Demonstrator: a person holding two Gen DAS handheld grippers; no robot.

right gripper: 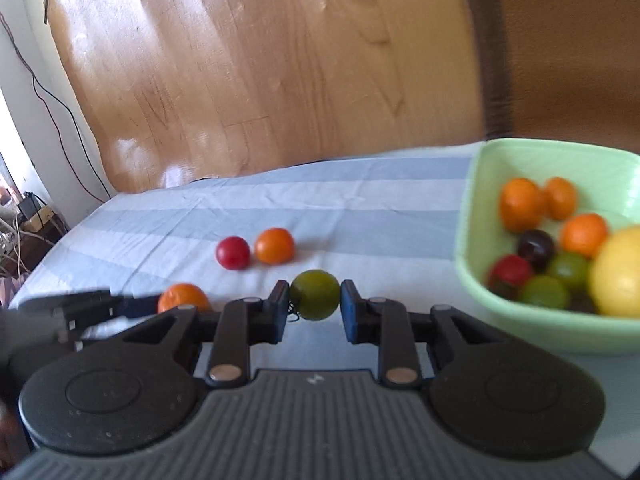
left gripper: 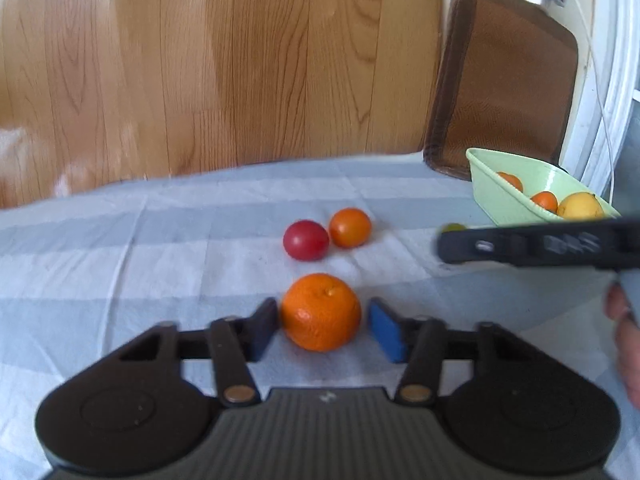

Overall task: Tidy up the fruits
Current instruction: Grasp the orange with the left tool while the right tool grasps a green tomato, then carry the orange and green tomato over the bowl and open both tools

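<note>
My left gripper (left gripper: pixel 322 322) is open around a large orange mandarin (left gripper: pixel 320 312) on the striped cloth; the left pad is close to it and the right pad stands a little apart. My right gripper (right gripper: pixel 314 304) is shut on a green round fruit (right gripper: pixel 315 294), held left of the pale green bowl (right gripper: pixel 472 240). The bowl holds several oranges, a lemon (right gripper: pixel 618 272), green, red and dark fruits. A red fruit (left gripper: pixel 306 240) and a small orange one (left gripper: pixel 350 227) lie side by side farther back, and they also show in the right wrist view, red fruit (right gripper: pixel 233 253) and orange one (right gripper: pixel 275 246).
The right gripper's side (left gripper: pixel 540 246) crosses the left wrist view at right, in front of the bowl (left gripper: pixel 492 188). A brown chair back (left gripper: pixel 508 80) stands behind the table. The table's far edge (left gripper: pixel 240 168) meets a wooden floor. Cables (right gripper: pixel 52 104) run down the left wall.
</note>
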